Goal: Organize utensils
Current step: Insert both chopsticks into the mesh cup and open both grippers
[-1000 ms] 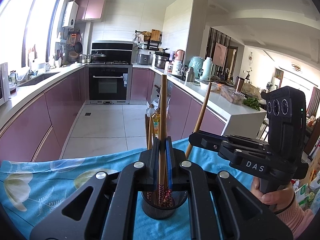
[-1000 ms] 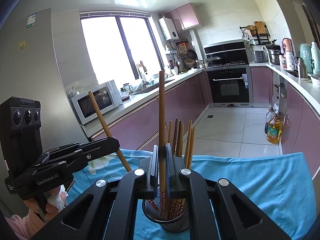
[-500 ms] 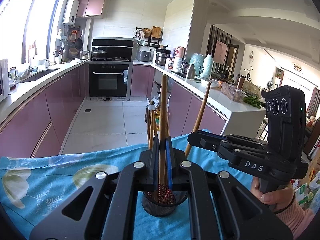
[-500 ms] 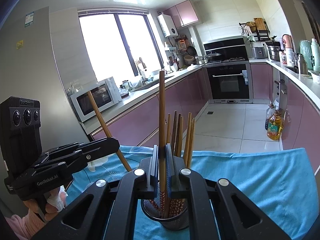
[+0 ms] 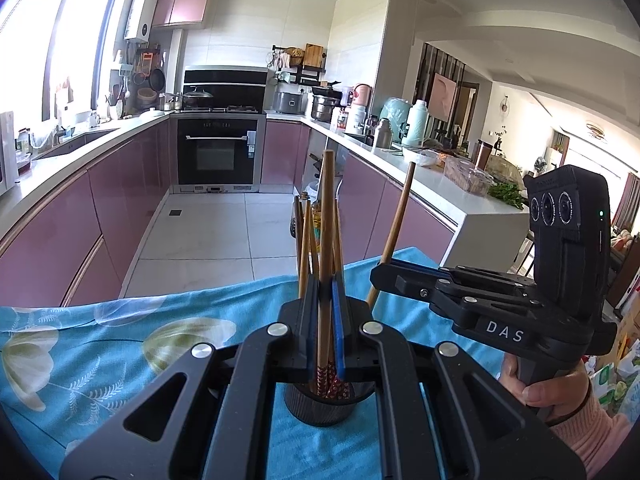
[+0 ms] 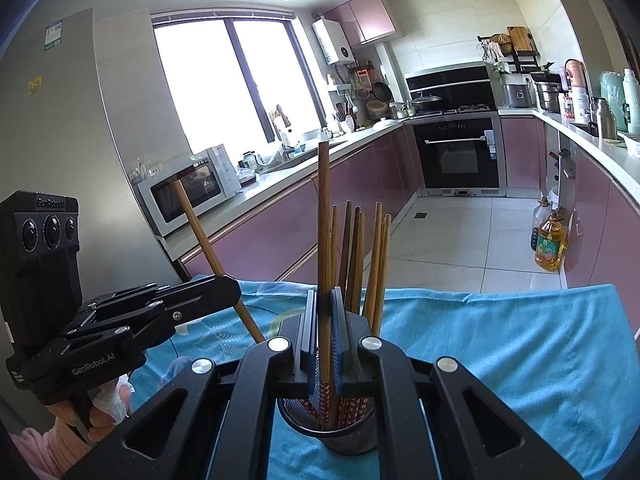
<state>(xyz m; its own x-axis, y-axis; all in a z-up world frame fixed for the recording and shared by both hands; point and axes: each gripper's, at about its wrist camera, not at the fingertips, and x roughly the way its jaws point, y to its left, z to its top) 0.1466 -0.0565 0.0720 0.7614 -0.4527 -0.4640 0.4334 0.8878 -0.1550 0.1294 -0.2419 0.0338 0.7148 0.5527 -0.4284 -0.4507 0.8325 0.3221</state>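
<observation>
Pink-cabinet kitchen beyond, a blue cloth covers the table (image 6: 520,344). Each hand-held gripper, left (image 5: 326,320) and right (image 6: 325,340), stays clamped on one chopstick above the mesh holder (image 6: 332,432), barely shifted over the last second, so neither is dropped in yet. Open cloth lies on both sides; the far edge is near.

home kitchen: oven (image 5: 218,151), microwave (image 6: 188,192)

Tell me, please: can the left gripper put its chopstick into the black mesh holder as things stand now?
Probably yes. The left gripper is shut on a chopstick whose patterned end hangs right at the open mouth of the mesh holder. The right gripper and its chopstick are close beside, so they may crowd it.
</observation>
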